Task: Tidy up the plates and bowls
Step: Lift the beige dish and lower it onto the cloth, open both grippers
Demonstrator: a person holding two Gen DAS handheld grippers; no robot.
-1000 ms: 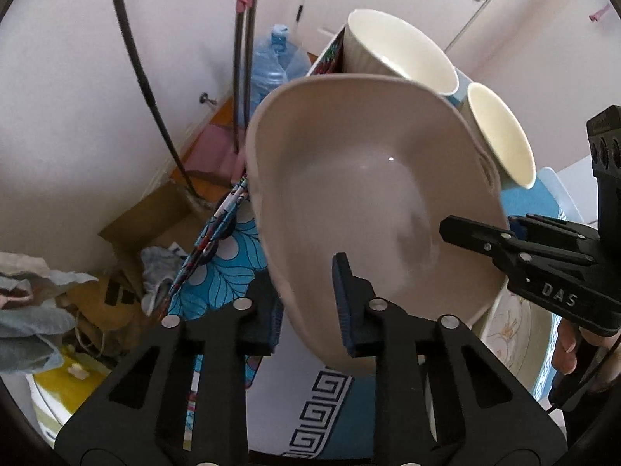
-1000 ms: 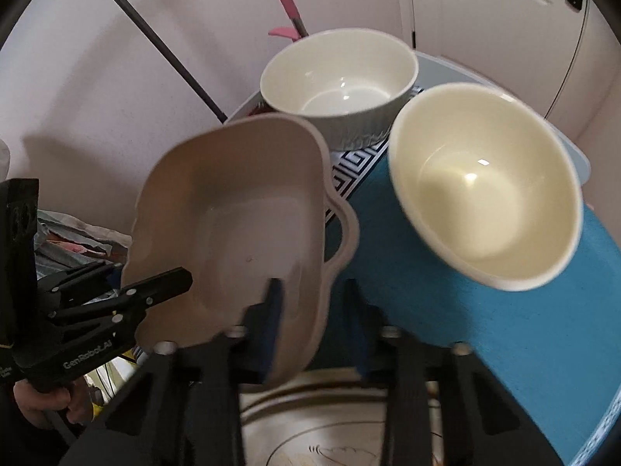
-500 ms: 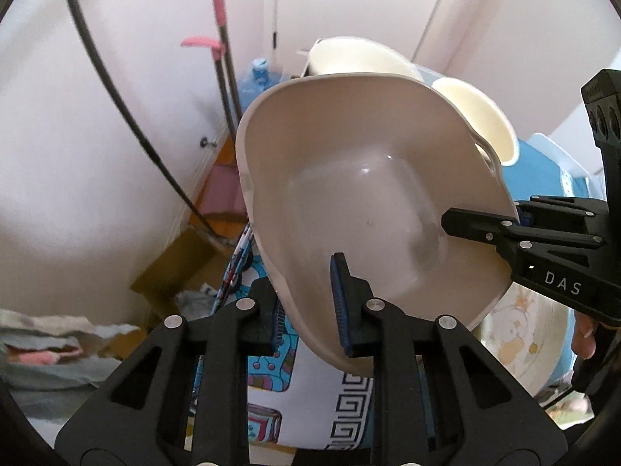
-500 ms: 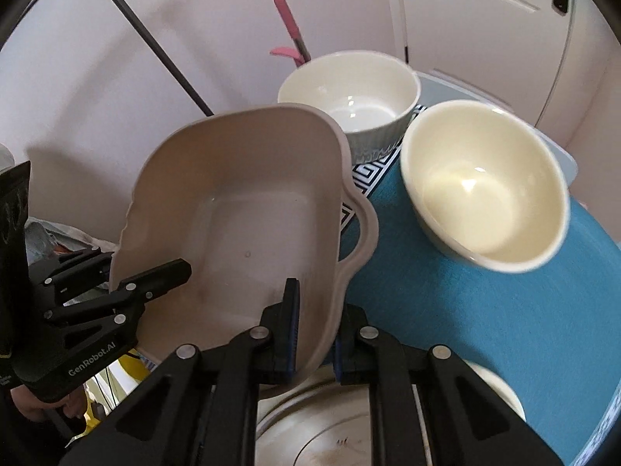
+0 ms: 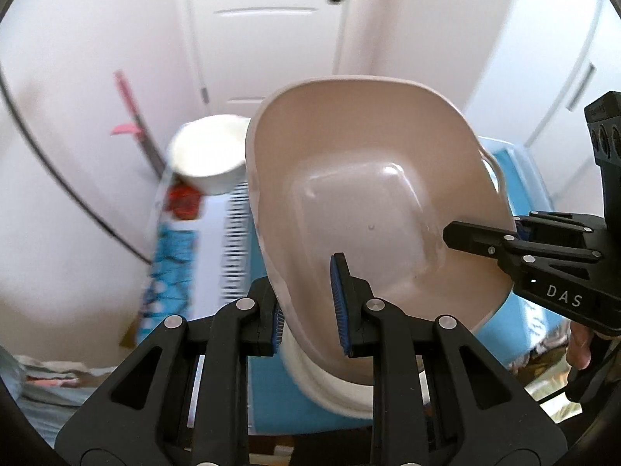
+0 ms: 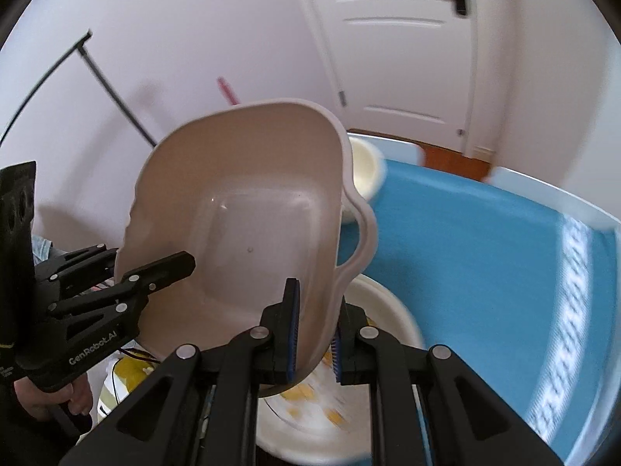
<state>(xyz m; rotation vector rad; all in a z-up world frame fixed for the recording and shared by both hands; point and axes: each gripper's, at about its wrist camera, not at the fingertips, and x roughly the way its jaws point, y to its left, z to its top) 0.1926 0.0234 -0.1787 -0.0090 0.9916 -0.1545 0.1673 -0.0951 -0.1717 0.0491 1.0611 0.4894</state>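
A beige squarish dish with side handles is held in the air, tilted, its hollow facing the cameras; it also shows in the right wrist view. My left gripper is shut on its near rim. My right gripper is shut on the opposite rim. Below the dish lies a white plate with yellow flowers, whose rim shows in the left wrist view. A white bowl stands at the far left of the table. A cream bowl peeks out behind the dish.
The table has a blue cloth with a white patterned border. A white door and walls stand behind. A pink-handled tool and a black pole lean by the wall.
Both grippers have carried the beige dish up and tilted it further, now above the flowered plate. The view has swung toward the door; the two bowls look farther away.
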